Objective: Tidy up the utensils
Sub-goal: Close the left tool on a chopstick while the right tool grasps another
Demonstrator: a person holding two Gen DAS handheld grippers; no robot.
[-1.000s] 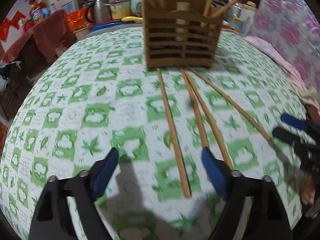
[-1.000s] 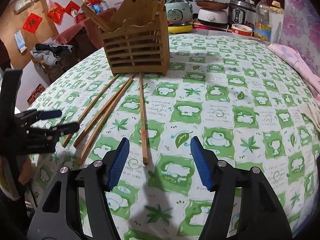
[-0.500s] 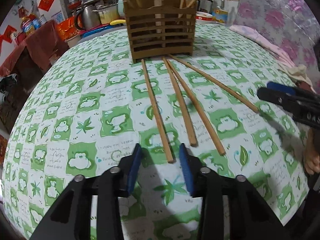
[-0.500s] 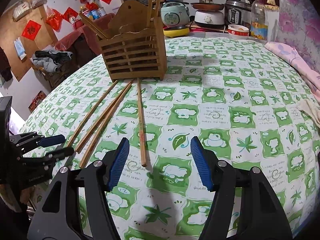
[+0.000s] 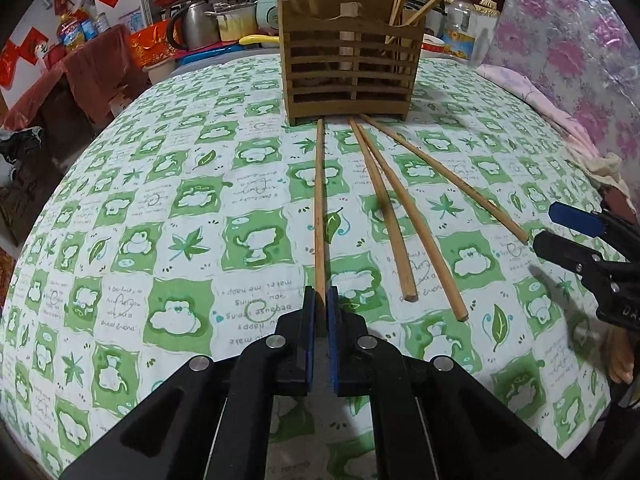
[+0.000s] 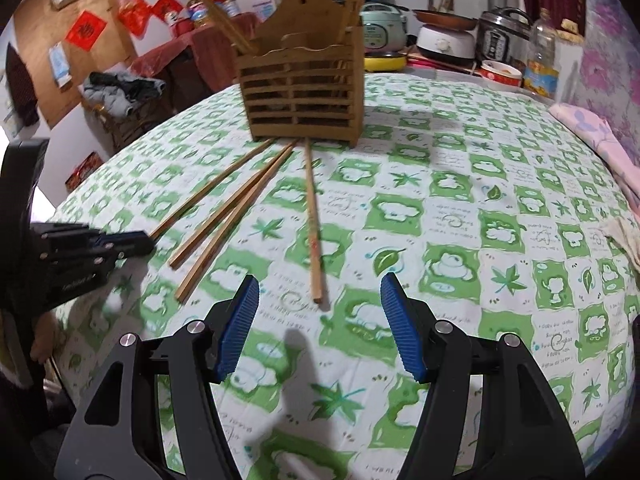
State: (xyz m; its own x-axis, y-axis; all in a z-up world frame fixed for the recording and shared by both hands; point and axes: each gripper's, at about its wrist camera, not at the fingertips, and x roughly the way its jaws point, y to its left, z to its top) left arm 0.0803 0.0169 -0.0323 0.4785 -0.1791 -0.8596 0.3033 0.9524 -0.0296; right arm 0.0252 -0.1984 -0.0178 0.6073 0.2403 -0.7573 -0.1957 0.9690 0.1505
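Several wooden chopsticks lie on the green-and-white tablecloth, fanning out from a slatted wooden utensil holder (image 5: pixel 351 68) that has more chopsticks standing in it. My left gripper (image 5: pixel 320 300) is shut on the near end of the leftmost chopstick (image 5: pixel 319 208), which still lies on the cloth. In the right wrist view the same chopstick (image 6: pixel 200 196) runs toward my left gripper (image 6: pixel 140 242). My right gripper (image 6: pixel 320 300) is open and empty, its jaws on either side of the near end of the rightmost chopstick (image 6: pixel 313 232). The holder (image 6: pixel 306 92) stands beyond.
Two chopsticks (image 5: pixel 396 216) lie close together in the middle. Pots, a kettle (image 5: pixel 196 26), cookers (image 6: pixel 382 38) and bottles crowd the far side behind the table. A pink cloth (image 5: pixel 532 100) lies at the right edge. The tablecloth (image 5: pixel 160 200) falls away at the left.
My left gripper has closed from wide open onto the near end of the leftmost chopstick. My right gripper stays open and has moved slightly closer to the rightmost chopstick's end.
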